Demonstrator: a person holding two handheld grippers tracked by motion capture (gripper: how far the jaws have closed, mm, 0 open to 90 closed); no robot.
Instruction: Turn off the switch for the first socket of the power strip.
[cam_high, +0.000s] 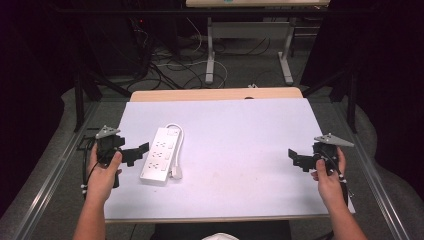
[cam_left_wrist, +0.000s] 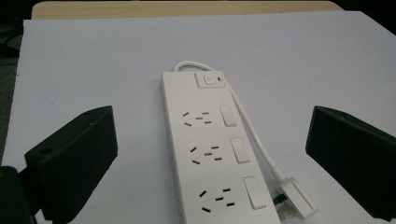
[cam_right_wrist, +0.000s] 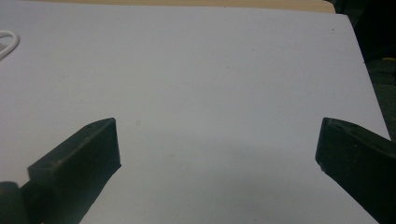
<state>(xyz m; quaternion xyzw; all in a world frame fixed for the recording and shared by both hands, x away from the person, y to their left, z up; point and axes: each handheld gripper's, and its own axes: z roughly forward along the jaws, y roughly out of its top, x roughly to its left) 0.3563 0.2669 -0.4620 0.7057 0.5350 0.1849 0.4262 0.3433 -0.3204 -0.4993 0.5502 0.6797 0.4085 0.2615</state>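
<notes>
at near edge of white surface (cam_high: 235, 145): left tongs (cam_high: 136, 154) hand-held, released, jaws spread wide, grasping nothing. right tongs (cam_high: 295, 158) at opposite side, likewise released, over bare sheet. just beyond left tongs: white power strip (cam_high: 161, 155), flat, three sockets, cord (cam_high: 177, 145) looped alongside, plug (cam_high: 176, 172) beside near end.

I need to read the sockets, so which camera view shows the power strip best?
The left gripper view: the power strip sits close between the open tongs, its sockets, switches and plug clear. The high view shows it whole but small, and the right gripper view catches just a loop of its cord.
</notes>
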